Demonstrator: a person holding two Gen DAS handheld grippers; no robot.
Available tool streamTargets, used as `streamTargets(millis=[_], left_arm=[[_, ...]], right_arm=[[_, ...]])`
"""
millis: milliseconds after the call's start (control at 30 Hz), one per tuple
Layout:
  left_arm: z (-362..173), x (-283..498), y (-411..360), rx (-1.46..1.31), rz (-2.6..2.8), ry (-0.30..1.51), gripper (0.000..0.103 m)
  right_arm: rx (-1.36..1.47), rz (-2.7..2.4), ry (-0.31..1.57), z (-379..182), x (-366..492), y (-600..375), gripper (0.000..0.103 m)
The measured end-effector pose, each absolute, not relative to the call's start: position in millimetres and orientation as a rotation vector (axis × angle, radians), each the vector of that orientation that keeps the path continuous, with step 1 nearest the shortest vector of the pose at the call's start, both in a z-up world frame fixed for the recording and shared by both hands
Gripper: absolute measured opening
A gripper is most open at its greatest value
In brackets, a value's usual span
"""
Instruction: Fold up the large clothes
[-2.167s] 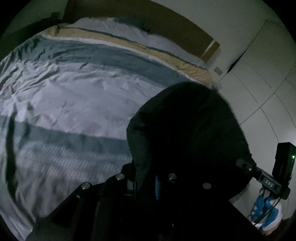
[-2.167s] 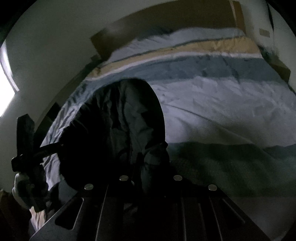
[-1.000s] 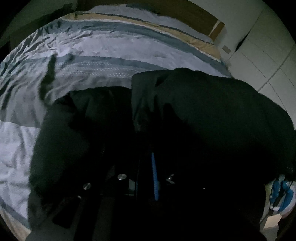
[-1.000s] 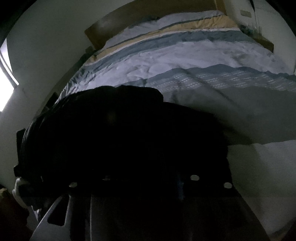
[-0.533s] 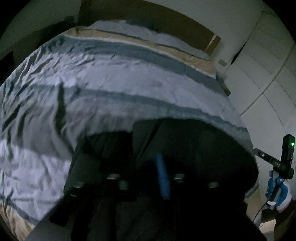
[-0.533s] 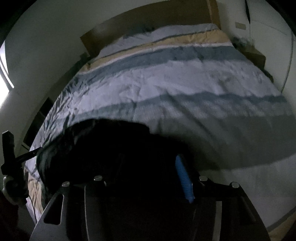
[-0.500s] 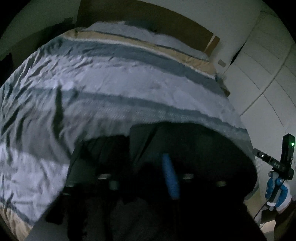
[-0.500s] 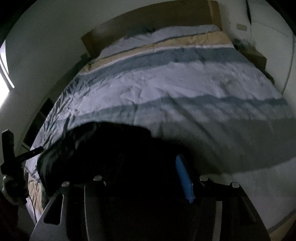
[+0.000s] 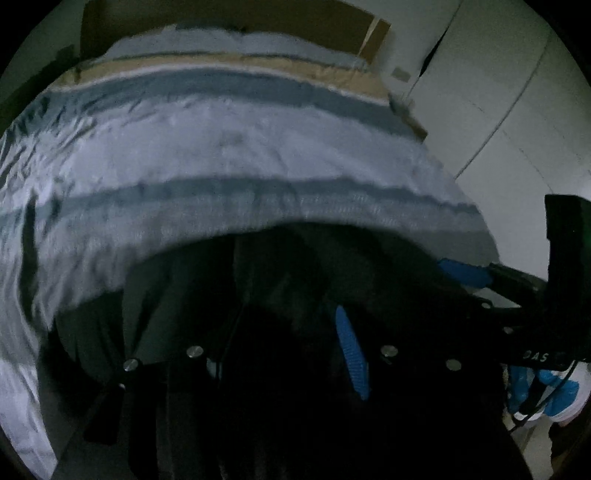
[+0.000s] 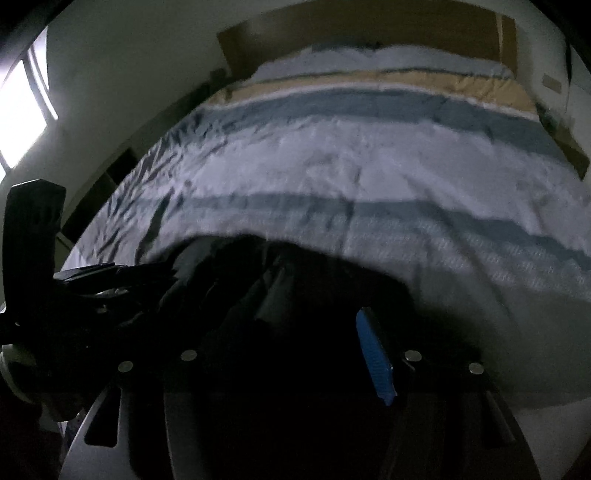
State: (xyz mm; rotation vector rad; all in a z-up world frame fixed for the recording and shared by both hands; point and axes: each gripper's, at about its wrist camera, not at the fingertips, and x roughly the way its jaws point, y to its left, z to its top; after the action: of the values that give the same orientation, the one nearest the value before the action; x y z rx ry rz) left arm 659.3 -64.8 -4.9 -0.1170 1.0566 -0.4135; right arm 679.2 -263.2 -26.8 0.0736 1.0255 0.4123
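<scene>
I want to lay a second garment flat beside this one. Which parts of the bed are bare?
The striped duvet lies bare from the dark garment's far edge up to the wooden headboard, across its full width. The near edge is crowded: the garment covers it, with the left claw and right claw over it, close side by side.

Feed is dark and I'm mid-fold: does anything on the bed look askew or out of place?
Nothing stands out. The dark bulky garment lies bunched at the near edge of the striped blue, white and tan bedcover, which is wrinkled. The dim, blurred frames hide whether its edges line up.
</scene>
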Motion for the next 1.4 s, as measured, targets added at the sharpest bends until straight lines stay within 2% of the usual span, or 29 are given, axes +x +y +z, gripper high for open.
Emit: streamTargets(millis=[233,533,767,867,1033,1200,1400], left_arm=[[-61.9,604.7,-54.0,-0.059,-0.385,1.152,0.048],[-103.4,596.1,-62.7,-0.022,-0.332,1.167,0.048],[-65.5,591.8,-54.4,-0.008,-0.336,1.148,0.048],[-40.8,598.1,-47.4,-0.005,-0.327,1.085,0.048],[-20.2,623.7,-51.2,-0.014,-0.301,1.013,0.048],[-28.7,642.0,-60.6,-0.027,-0.277,0.99,0.049],[-66.6,627.7,-81.7,0.129,-0.302,0.989,0.057]], right_arm=[[-0.015,0.443,1.119,-69.0,636.6,-253.1,0.062],[-0.187,0.36,1.167,-118.4,617.8,-240.2,0.063],[-0.168,0.405,1.183,-86.5,612.1,-252.3,0.062],[-0.191,0.407,1.109,-53.6,611.9,-258.3,0.062],[-0.158,0.38,1.009,-32.7,629.0,-259.4,0.063],[-0.136,0.354,0.957,-40.7,649.7,-246.6,0.067],[-0.23,0.351,1.008,-91.7,633.9,-236.2,0.075]])
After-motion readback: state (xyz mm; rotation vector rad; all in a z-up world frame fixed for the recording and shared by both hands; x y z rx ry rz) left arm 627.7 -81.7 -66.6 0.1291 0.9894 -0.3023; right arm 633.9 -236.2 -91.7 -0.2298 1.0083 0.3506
